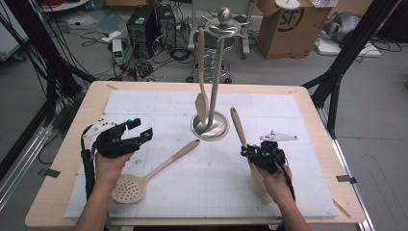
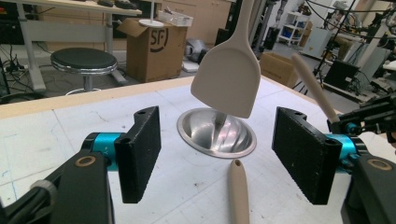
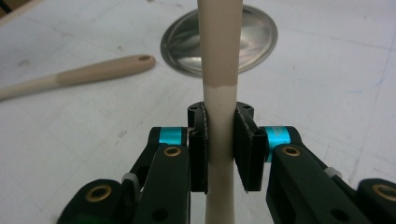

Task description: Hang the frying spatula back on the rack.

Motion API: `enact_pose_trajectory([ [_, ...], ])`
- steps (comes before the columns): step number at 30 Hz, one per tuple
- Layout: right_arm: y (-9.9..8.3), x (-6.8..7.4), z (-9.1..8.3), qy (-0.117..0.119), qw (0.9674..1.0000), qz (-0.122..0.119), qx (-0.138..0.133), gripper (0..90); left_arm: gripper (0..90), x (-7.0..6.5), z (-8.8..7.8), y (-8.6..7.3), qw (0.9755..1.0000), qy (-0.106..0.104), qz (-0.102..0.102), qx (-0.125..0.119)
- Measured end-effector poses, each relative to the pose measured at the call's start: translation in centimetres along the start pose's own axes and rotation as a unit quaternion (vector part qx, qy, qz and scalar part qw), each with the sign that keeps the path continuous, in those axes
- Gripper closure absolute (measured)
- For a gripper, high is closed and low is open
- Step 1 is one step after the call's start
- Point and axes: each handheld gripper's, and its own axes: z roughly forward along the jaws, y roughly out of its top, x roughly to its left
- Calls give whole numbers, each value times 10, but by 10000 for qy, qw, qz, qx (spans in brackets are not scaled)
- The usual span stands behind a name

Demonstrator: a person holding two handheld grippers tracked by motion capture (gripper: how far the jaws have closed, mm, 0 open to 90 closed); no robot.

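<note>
Left hand-held gripper (image 1: 140, 131) hovers wide open over the bench (image 1: 62, 187), nothing in it, with the slotted spoon (image 1: 144, 177) lying just beside it. The stand (image 1: 210, 126) in the middle already has one spatula (image 2: 227, 84) hanging. Right hand-held gripper (image 3: 219, 149) is clamped on the second spatula's (image 3: 219, 56) handle, probably lifting it; next it needs hooking on the stand. Cluttered lab floor behind.

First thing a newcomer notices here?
Probably the steel utensil stand at the table's middle, with a beige spatula hanging from its top. Next, the right gripper, near right, clamped on the handle of a second utensil. The slotted spoon lies flat by the open left gripper.
</note>
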Motion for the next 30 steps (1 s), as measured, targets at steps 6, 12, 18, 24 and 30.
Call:
enact_pose_trajectory([
  [6,10,-2,-8,125,9994,82,-303,777,332,0,0,0,10000,1,2,4],
  [12,29,-3,-16,123,9983,4,-564,776,332,1,0,0,10000,20,10,-1],
  [18,44,-4,-24,172,9958,-11,-894,777,332,1,-1,0,10000,26,-12,-10],
  [24,57,-2,-29,324,9913,4,-1276,776,332,1,-1,0,10000,31,-16,-25],
  [30,72,-1,-29,441,9877,27,-1497,776,332,1,-2,1,10000,35,-1,-37],
])
